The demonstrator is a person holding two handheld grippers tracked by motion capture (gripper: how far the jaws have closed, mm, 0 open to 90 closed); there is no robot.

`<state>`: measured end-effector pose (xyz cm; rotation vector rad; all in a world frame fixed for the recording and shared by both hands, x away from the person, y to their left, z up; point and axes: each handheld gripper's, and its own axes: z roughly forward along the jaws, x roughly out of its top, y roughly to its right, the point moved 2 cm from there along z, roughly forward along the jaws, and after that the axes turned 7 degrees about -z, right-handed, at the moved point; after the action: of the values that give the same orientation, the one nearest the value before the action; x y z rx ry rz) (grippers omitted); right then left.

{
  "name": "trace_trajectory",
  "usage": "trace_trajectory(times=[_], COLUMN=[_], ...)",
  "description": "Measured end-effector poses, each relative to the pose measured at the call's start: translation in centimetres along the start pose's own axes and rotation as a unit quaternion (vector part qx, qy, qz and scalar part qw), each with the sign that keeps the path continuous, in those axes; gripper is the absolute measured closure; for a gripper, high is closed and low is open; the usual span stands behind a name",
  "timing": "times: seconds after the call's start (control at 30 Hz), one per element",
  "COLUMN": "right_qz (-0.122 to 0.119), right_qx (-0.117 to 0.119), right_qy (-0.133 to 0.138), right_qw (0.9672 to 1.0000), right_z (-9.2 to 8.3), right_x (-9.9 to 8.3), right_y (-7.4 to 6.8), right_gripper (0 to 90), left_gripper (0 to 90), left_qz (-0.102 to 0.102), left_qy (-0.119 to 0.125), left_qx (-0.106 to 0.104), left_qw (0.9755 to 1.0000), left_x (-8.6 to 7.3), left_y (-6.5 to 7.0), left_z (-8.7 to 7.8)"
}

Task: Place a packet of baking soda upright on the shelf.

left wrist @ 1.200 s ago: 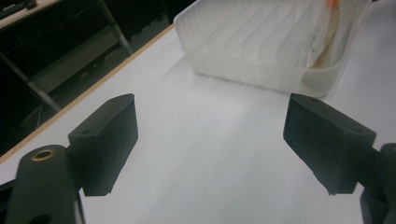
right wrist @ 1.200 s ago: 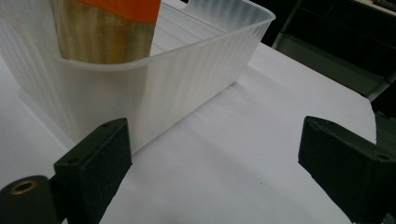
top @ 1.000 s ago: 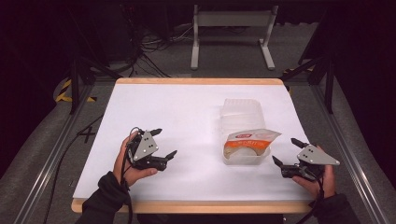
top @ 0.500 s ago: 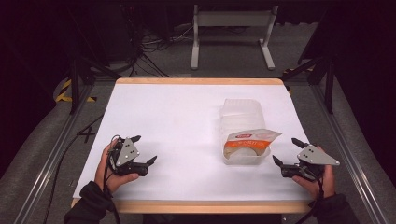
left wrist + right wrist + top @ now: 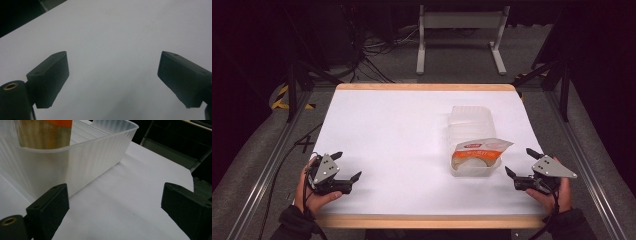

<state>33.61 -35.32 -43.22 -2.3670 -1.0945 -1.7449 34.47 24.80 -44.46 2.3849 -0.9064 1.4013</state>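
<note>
I see left claw (image 5: 348, 165) released over bare counter (image 5: 392, 130); right claw (image 5: 519, 162) released just beside clear tub (image 5: 470, 125) holding orange-labelled pouch (image 5: 479, 149)

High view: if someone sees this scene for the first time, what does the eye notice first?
First, the clear plastic bin right of centre on the white table, with an orange-labelled bag leaning in its near end. Next, the two open grippers at the near edge: the left gripper far from the bin, the right gripper just beside it.
</note>
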Motion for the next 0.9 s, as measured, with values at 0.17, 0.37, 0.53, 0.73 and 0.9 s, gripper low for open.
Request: trace_trajectory(times=[0.17, 0.37, 0.53, 0.73, 0.9], right_qz=[0.012, 0.026, 0.026, 0.028, 0.026], right_qx=[-0.006, -0.009, -0.007, -0.008, -0.007], right_qy=[0.002, 0.005, 0.005, 0.007, 0.004], right_qw=[0.9999, 0.9996, 0.9996, 0.9995, 0.9996], right_z=[-0.4, -0.2, 0.0, -0.1, -0.1], right_x=[-0.3, -0.6, -0.7, -0.7, -0.7], right_y=[0.3, 0.7, 0.6, 0.7, 0.5], right_gripper=[7.6, 6.8, 6.7, 6.7, 6.8], left_gripper=[10.1, 9.0, 8.9, 8.8, 8.7], left_qz=[-0.042, -0.099, -0.113, -0.119, -0.112], left_qy=[0.019, 0.046, 0.059, 0.06, 0.059], left_qx=[0.004, 0.001, -0.008, -0.013, -0.012], left_qw=[0.9989, 0.9941, 0.9918, 0.991, 0.9918], left_x=[-1.2, -2.0, -1.9, -1.9, -1.6], left_y=[-1.4, -2.4, -2.4, -2.2, -1.9], left_z=[-1.3, -1.8, -1.7, -1.4, -1.2])
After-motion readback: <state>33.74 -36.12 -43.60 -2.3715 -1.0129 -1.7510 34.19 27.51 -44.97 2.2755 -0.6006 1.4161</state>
